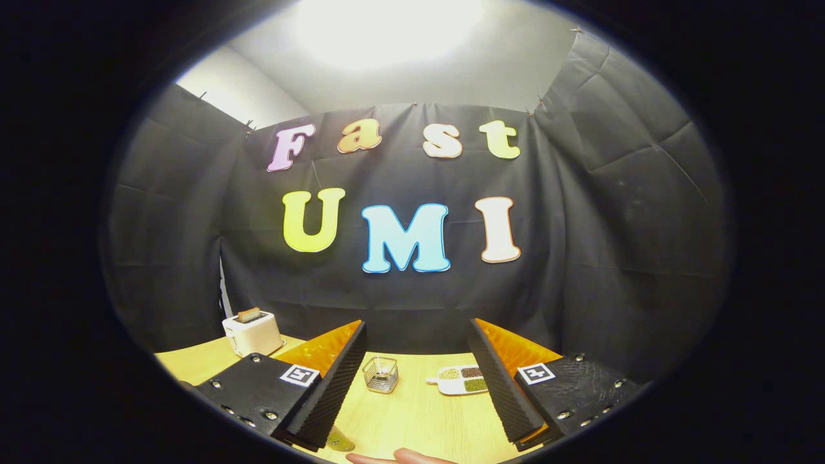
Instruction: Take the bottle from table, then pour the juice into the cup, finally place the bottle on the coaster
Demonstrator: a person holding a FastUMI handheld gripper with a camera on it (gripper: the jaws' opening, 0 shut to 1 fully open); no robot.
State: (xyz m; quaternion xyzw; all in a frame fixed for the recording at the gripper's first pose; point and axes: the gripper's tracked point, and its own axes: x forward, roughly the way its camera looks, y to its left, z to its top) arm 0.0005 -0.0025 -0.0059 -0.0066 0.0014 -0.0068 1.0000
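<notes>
Gripper (412, 380) fingers stood wide apart, holding nothing | glass cup (380, 374) on table (412, 419) between and beyond them | bottle unseen by me | step: fetching bottle; I judged next move needed locating it first.

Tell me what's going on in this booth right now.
A person is holding a handheld gripper above a wooden table, jaws wide open and gripping nothing. Between them, further along the table, stands a small clear glass cup, with a divided dish of grains beside it. A toaster with a slice in it sits off by the wall. A bit of a hand shows at the near edge. Nothing has been picked up yet, so the job looks barely started.
</notes>
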